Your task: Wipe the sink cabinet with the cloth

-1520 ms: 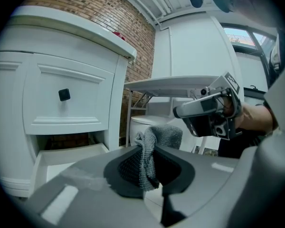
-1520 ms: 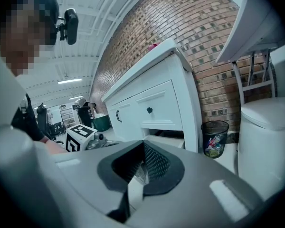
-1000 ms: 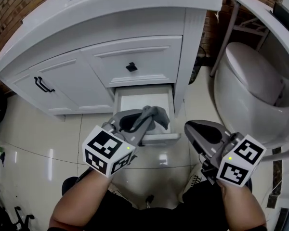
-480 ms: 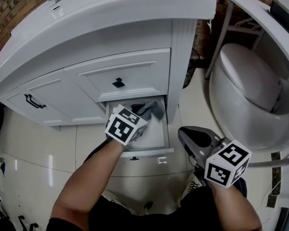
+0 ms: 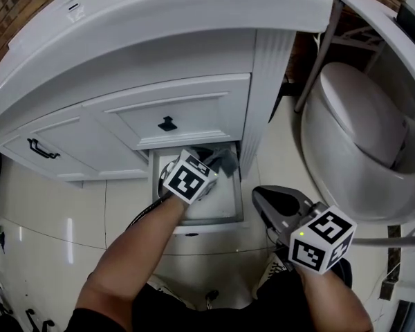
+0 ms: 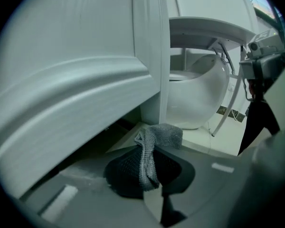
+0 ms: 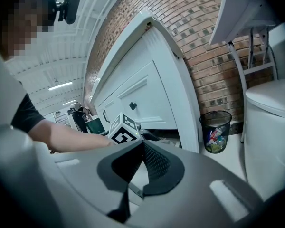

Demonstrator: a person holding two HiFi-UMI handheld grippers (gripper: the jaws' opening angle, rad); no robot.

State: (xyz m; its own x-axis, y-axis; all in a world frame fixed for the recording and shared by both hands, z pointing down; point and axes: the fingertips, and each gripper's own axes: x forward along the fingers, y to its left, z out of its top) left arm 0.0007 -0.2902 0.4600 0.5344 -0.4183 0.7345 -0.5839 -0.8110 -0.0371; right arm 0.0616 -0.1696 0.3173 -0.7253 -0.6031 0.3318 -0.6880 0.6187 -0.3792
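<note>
Cloth [image 5: 226, 160] has gone deeper into the drawer [image 5: 225, 207].

The left gripper [image 5: 211, 160] is held forward on an outstretched bare left forearm [image 5: 131, 254], with its jaws clamped on a grey cloth [image 6: 149, 151]. The right gripper [image 5: 261, 196] is held back near the body, with its jaws closed together and nothing gripped between them.

A grey knitted cloth [image 6: 154, 146] is pinched between the jaws of the left gripper [image 6: 149, 182], its free end bunched beyond the tips. It is held inside the pulled-out bottom drawer [image 5: 218, 203] of the white sink cabinet [image 5: 187, 109].
</note>
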